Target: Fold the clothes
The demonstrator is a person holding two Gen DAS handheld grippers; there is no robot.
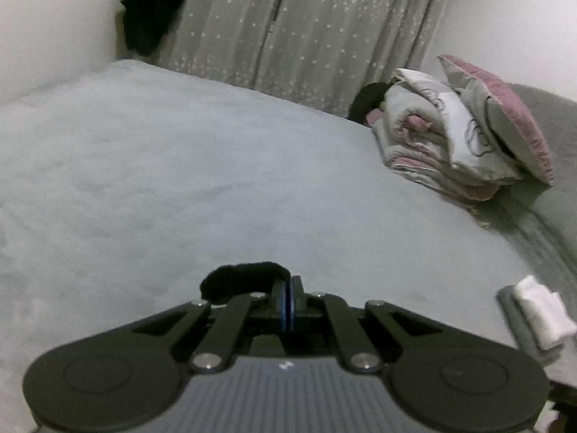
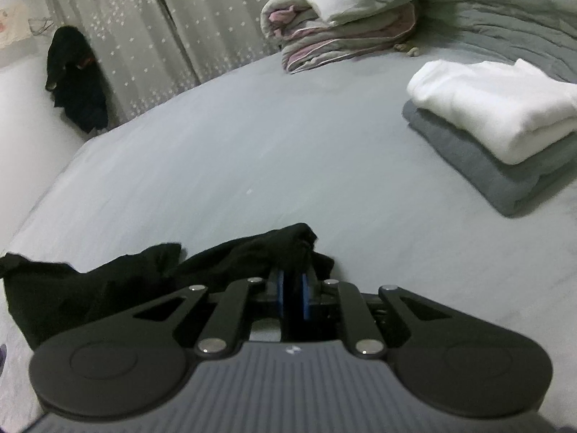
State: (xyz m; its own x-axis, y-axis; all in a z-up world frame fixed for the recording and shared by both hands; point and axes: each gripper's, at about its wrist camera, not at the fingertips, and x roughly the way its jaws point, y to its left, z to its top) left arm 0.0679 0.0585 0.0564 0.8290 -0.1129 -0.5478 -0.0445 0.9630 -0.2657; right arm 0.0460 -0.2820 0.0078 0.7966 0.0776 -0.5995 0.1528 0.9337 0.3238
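Right hand-held gripper (image 2: 294, 281) pinching black garment (image 2: 108, 278), cloth trailing leftward on bed (image 2: 252, 151)

both the left gripper (image 1: 287, 288) and the right gripper (image 2: 295, 281) are matte black, with blue pads on the fingers (image 2: 277, 288). either side of the fingers, linkage bars with silver screws run back to round black discs. behind them sits a ribbed grey housing with a small white mark.
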